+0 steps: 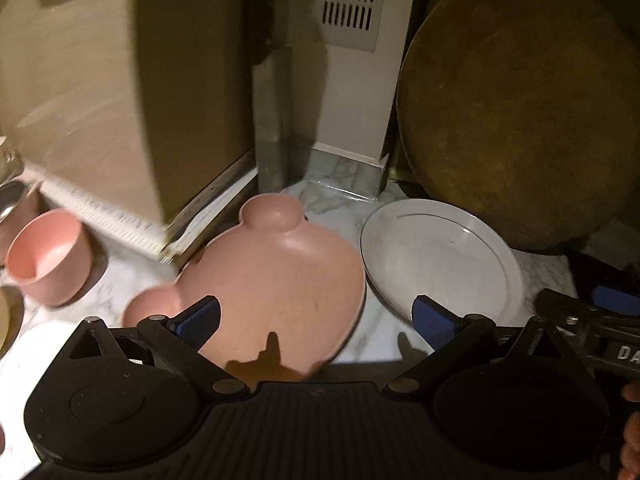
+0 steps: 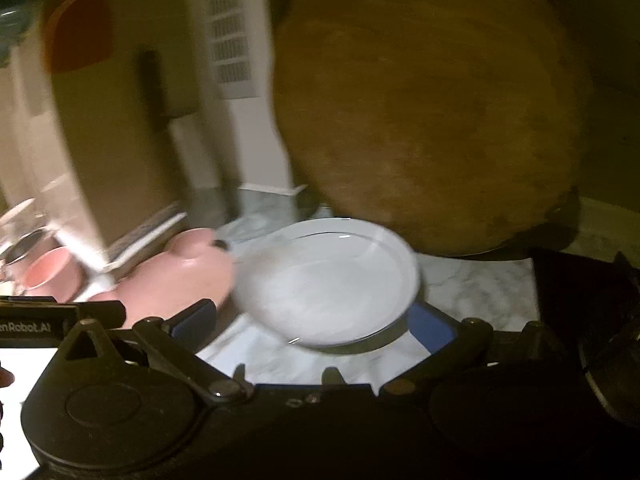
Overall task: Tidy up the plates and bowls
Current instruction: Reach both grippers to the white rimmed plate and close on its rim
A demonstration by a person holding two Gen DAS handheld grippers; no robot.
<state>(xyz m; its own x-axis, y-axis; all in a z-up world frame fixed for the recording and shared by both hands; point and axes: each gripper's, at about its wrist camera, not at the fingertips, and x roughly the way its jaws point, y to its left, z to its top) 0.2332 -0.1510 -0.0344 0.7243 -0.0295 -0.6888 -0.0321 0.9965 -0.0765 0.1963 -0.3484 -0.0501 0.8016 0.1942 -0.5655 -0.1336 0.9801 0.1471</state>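
Here both grippers face the back corner of a marble counter (image 1: 352,344), each lined up on one dish. The left gripper (image 1: 316,320) stands wide apart, its blue pads (image 1: 198,322) flanking the near edge of the pink plate (image 1: 276,284), a bear-shaped one with two round ears. That plate lies flat, just beside the white plate (image 1: 440,256) on its right; whether their rims touch is hard to tell. A pink cup (image 1: 48,256) sits well off to the left, beside a box (image 1: 100,92), and a round wooden board (image 1: 516,108) leans upright behind the white plate.

The right gripper (image 2: 316,330) is also wide, and the white plate (image 2: 328,280) lies between its fingers, the near rim over the right pad (image 2: 434,330). The view is blurred, so I cannot say whether any pad touches the rim. Neither dish appears gripped.

This looks like the approach step, before any stacking. Next, I judge, each gripper must close on a plate's thin rim, which calls for a low, level entry. Shallow rims can slip from the pads, and the leaning board stands close behind.
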